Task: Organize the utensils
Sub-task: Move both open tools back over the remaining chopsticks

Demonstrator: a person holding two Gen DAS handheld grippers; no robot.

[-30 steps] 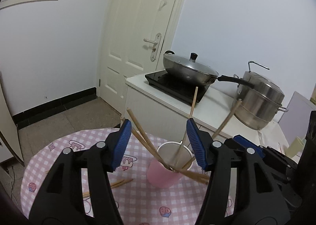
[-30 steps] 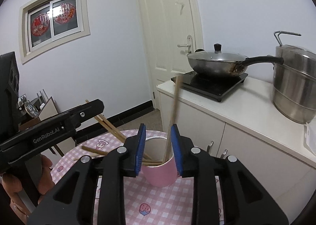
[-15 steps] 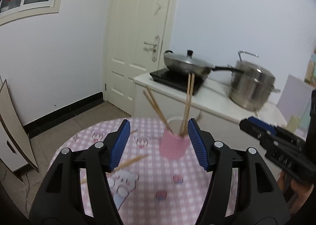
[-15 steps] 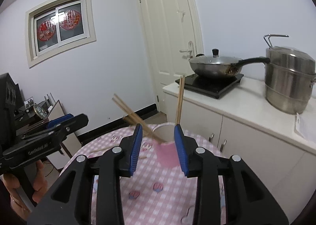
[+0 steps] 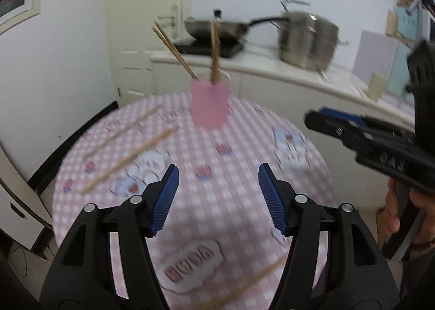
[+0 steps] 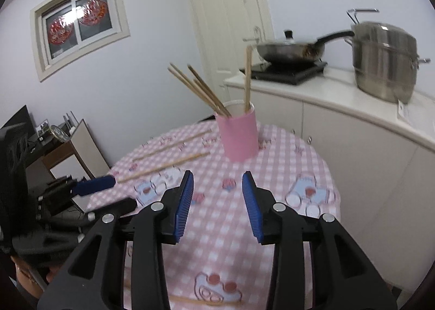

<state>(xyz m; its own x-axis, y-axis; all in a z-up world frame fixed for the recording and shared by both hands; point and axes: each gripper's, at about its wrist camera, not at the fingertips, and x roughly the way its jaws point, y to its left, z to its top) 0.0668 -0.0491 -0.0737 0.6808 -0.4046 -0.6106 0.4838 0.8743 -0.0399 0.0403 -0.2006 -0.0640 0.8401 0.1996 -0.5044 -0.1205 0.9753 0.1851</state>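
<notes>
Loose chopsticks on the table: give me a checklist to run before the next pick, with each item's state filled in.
1. Left gripper empty, fingers apart: ok.
2. Right gripper empty, fingers apart: ok.
3. Pink cup upright on the checkered table: ok.
4. Loose chopsticks lying unobstructed to the cup's left: ok.
5. Near-edge chopstick within view: ok, though partly hidden behind the right gripper.
6. Left wrist view sharp enough for aiming: not ok, blurred.

White walls, panelled door (image 6: pixel 228 19), window (image 6: pixel 78 21), white counter (image 6: pixel 339 100).
</notes>
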